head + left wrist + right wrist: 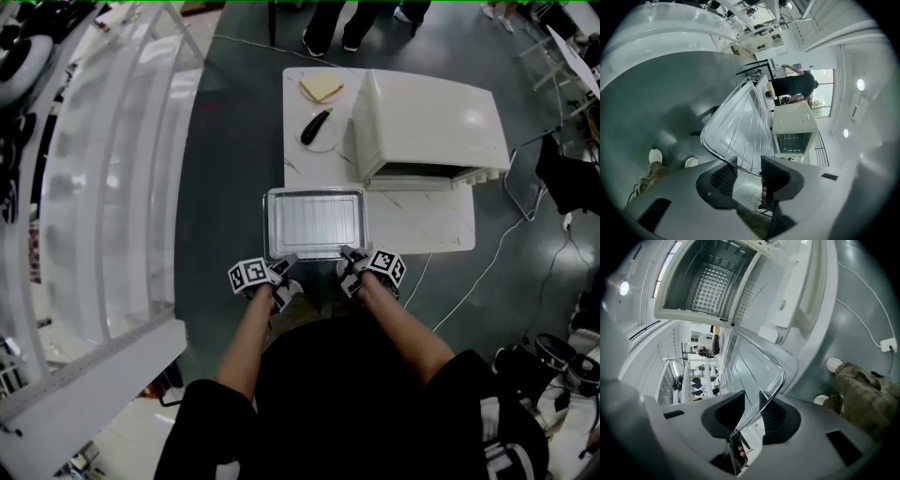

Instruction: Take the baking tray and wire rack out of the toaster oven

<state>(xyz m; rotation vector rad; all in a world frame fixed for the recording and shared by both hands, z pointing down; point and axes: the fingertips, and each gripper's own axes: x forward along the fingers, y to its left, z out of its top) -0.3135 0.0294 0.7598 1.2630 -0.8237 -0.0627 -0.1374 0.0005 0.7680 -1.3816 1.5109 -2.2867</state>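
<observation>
Baking tray (270, 225): on the white table (427, 234), just in front of the toaster oven (427, 122) (door down, cavity showing).
Wire rack (315, 219): lying in the tray.
Left gripper (745, 164): jaws spread, tray's near rim between them, not clamped.
Right gripper (752, 401): jaws slightly apart around the same rim, loose.

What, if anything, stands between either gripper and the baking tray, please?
Nothing visible does: the near rim of the baking tray lies between the open jaws of the left gripper and of the right gripper.
</observation>
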